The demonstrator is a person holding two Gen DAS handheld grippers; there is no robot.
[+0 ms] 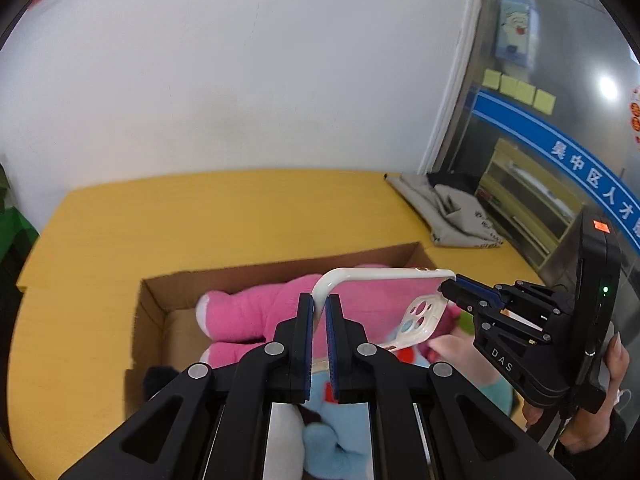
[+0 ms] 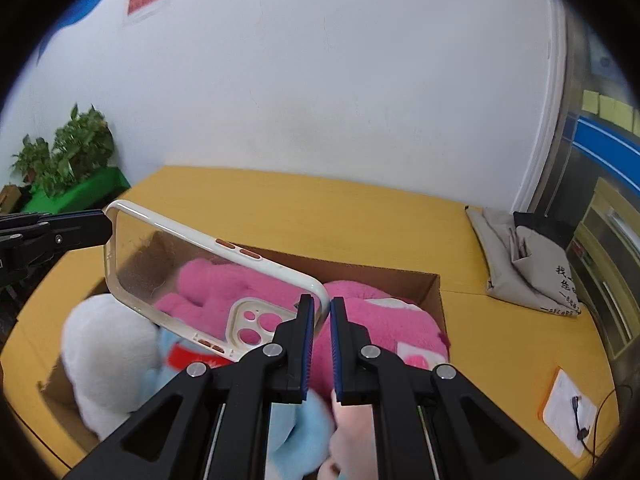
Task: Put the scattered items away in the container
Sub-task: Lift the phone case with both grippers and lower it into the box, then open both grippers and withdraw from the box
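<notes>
- I see a yellow wooden table (image 2: 360, 216) set against a white wall (image 2: 320, 80). A glass partition with a blue stripe (image 1: 532, 128) stands at 2 o'clock, and potted plants (image 2: 68, 148) at 9 o'clock in the right wrist view.
- A grey cloth bag (image 2: 524, 264) lies on the table at 3 o'clock. A white paper with a cable (image 2: 570, 412) lies near the table's edge at 4 o'clock.
- The open cardboard box (image 2: 436, 292) sits mid-table, holding a pink plush toy (image 2: 372, 316), a white plush (image 2: 108, 352) and a light blue plush (image 2: 292, 428).
- My left gripper (image 1: 319, 312) is clamped tight on one end of the clear phone case (image 2: 180, 272), pointing down toward the box.
- My right gripper (image 2: 325, 312) pinches the other end by the camera cutout, also angled down.
- The phone case hangs in the air above the box, tilted, stretched between both grippers.
- A hand (image 1: 600, 408) grips the right gripper's handle at 4 o'clock in the left wrist view.
</notes>
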